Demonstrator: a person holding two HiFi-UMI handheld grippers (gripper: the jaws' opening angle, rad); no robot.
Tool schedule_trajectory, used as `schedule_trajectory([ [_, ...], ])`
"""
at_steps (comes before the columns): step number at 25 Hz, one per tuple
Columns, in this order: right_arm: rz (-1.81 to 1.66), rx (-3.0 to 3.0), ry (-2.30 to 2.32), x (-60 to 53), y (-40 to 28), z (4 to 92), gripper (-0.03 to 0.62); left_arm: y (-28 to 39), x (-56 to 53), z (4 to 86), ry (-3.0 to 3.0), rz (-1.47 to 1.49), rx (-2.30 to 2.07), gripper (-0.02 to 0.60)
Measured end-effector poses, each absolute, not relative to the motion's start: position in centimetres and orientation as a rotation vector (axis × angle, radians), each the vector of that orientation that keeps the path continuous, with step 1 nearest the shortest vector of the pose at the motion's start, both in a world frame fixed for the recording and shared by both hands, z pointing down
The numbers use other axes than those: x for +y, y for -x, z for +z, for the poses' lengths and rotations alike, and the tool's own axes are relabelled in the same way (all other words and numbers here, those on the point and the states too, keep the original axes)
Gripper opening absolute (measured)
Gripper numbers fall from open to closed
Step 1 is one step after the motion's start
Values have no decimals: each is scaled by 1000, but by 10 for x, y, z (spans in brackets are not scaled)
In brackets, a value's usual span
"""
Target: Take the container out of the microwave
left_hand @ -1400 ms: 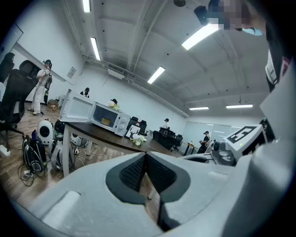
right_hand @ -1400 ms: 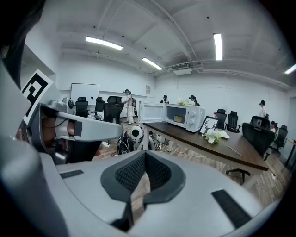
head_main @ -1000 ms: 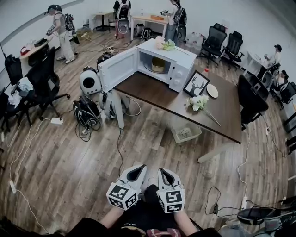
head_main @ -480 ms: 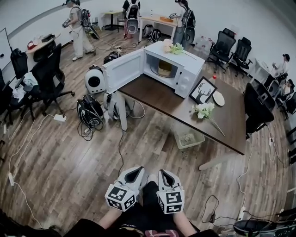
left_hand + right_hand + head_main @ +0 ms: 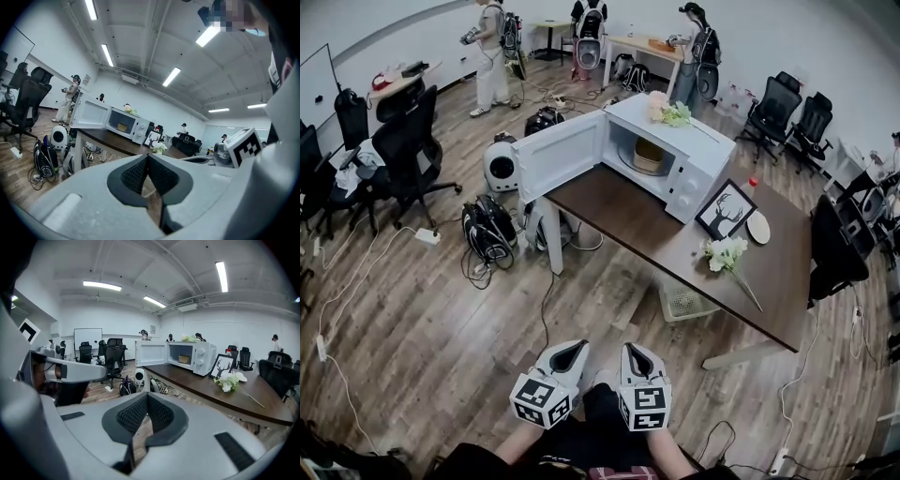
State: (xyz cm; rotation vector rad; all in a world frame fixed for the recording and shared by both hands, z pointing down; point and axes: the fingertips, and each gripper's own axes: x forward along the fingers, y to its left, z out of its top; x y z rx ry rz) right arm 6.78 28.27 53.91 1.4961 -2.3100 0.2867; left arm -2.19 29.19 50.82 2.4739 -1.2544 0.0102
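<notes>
Pointing forward: left gripper (image 5: pixel 576 345), right gripper (image 5: pixel 634 347)

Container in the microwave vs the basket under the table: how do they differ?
Place: the container sits inside the open microwave on the table; the basket stands on the floor under the table's edge.
Colour: the container is tan, the basket pale whitish.
Shape: the container looks round, the basket rectangular with a gridded bottom.
Shared: both stand upright.
</notes>
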Motion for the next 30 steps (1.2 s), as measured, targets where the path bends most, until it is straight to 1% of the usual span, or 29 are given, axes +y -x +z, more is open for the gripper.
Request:
schedule_trajectory([
  [4,222,-2283,-1461,248,-78,538,6,10,255,504,-2470,7,-1286,9],
  [14,203,-2376,-1391,173,-107,531,7,-27,191,500,-2450,17,-1375,9],
  [18,179,-2378,-1354,164,-114,534,8,-35,182,503,-2426,21,-1416,9],
  [30,271,-2404,-1306,151,-128,550,8,-49,160,507,-2409,23,-1444,9],
])
